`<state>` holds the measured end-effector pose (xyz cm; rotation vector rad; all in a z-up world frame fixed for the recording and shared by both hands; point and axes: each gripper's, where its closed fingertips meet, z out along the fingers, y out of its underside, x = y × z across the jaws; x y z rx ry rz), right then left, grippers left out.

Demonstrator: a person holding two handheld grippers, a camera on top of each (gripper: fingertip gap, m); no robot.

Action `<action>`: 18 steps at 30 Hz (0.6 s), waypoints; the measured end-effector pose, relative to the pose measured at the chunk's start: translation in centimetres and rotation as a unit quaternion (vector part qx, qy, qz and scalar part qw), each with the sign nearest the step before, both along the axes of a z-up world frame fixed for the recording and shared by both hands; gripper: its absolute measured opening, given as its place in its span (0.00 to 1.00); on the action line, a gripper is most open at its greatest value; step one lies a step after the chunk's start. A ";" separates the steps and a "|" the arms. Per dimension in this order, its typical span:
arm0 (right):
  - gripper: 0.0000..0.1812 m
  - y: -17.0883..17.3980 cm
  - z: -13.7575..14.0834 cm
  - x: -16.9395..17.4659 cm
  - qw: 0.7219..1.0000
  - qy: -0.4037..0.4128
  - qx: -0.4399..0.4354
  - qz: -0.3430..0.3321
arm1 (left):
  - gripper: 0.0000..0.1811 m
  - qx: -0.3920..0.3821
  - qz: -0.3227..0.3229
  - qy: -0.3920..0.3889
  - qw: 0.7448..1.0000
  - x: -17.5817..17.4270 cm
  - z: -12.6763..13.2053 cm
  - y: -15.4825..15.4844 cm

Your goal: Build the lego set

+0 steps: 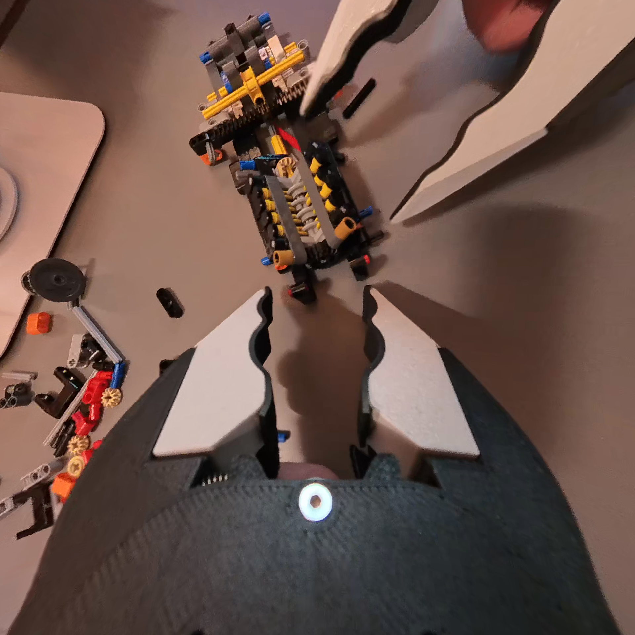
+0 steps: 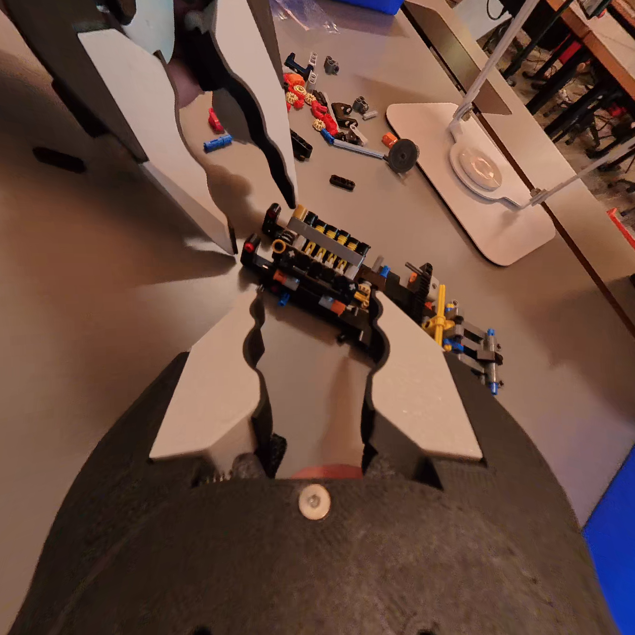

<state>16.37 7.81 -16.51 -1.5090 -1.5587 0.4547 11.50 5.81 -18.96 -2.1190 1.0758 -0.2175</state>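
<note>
The part-built lego chassis (image 1: 285, 178), black and grey with yellow axles and an engine block, lies on the grey table; it also shows in the right wrist view (image 2: 326, 268). My left gripper (image 1: 318, 292) is open and empty, its tips just short of the model's near end. My right gripper (image 2: 316, 299) is open and empty, its tips at the model's long side. In the left wrist view the right gripper (image 1: 350, 163) comes from the upper right, one fingertip (image 1: 309, 103) by the gear rack. The left gripper (image 2: 263, 226) shows at the model's end.
Loose parts (image 1: 86, 395) lie left of my left gripper, with a black wheel on a grey beam (image 1: 58, 280), an orange piece (image 1: 39, 323) and a short black beam (image 1: 170, 302). Another black beam (image 1: 359, 98) lies beside the model. A white stand base (image 2: 481, 192) sits beyond the parts (image 2: 319, 103).
</note>
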 end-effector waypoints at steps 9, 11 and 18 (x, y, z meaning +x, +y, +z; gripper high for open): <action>0.26 -0.9 -0.6 0.5 1.000 -0.006 -0.019 -0.016 | 0.25 -0.019 -0.023 0.002 1.000 0.7 -0.3 0.0; 0.25 -0.9 -1.0 0.8 1.000 -0.011 -0.021 -0.018 | 0.25 -0.021 -0.023 0.004 0.999 1.2 -0.3 -0.3; 0.31 -0.7 -1.2 3.1 0.998 -0.016 -0.050 -0.031 | 0.26 -0.042 -0.046 -0.025 0.998 4.5 -0.4 -2.7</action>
